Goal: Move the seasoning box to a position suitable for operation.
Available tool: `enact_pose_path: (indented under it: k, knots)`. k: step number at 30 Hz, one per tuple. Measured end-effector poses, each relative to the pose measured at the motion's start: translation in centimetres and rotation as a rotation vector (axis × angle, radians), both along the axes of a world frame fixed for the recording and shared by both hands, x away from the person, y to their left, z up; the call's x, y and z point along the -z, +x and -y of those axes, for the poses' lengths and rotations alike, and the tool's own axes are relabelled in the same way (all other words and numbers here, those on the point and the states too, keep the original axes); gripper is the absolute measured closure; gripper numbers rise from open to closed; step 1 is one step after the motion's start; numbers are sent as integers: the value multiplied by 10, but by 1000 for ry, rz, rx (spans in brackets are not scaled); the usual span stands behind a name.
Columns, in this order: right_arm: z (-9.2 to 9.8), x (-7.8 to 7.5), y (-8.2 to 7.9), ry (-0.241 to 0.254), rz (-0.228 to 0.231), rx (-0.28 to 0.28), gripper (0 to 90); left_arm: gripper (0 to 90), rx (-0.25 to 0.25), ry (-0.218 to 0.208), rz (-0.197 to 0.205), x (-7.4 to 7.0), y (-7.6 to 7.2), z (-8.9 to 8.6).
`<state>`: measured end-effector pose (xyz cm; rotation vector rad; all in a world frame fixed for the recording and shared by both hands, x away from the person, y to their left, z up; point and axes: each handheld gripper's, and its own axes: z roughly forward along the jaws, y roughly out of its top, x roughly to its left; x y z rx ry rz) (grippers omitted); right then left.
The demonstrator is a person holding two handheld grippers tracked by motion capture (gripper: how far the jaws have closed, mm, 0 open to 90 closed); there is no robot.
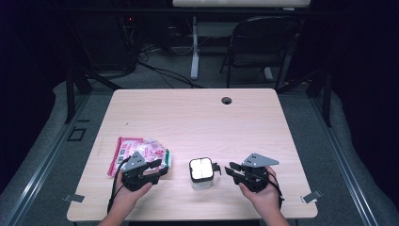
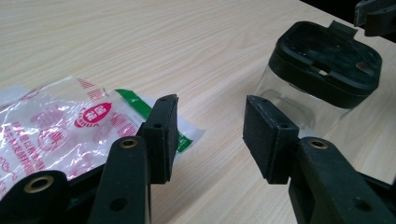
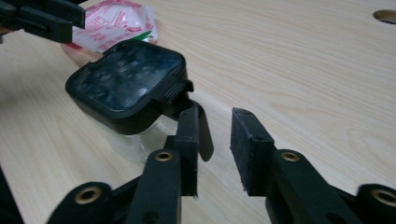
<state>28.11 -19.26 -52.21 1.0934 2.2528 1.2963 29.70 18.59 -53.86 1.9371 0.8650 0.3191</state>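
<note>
The jar, a clear one with a black lid, stands near the near edge of the table, between the left gripper and the right gripper, and both grippers are held spread with nothing between the pads. The lid's latch tab is best approached squarely by the right gripper, one pad already just beside it, while the jar is steadied from the left. The packet lies to the left by the left gripper and should be kept clear; nothing is seen blocking the way.

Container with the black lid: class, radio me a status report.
Both tools open: left tool over the snack packet, right tool beside the container. Lid on. Nothing in the way.
</note>
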Motion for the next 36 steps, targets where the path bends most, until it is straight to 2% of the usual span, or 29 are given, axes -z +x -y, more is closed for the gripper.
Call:
enact_pose_path:
  k: [2,7,10,18,21,25,32,36]
  knots:
    - [-2,-1,-1,-17,-15,-31,776,556,0,6,19,-1,-2,2]
    - [-7,-1,-3,-37,-15,-69,789,568,4,-3,15,-2,-2,3]
    - [-11,4,-1,-61,-33,-84,792,579,-6,3,16,-1,-2,3]
    - [-16,15,5,-91,-60,-87,785,577,-2,1,15,-1,-4,3]
    - [-17,19,9,-98,-69,-88,794,577,3,12,14,0,-5,2]
    - [-21,22,13,-123,-68,-88,803,577,-16,18,18,0,-8,1]
    - [-23,24,16,-105,-79,-74,824,599,-15,10,27,0,-9,0]
    - [-27,24,17,-101,-76,-80,834,626,-12,19,29,-1,-10,2]
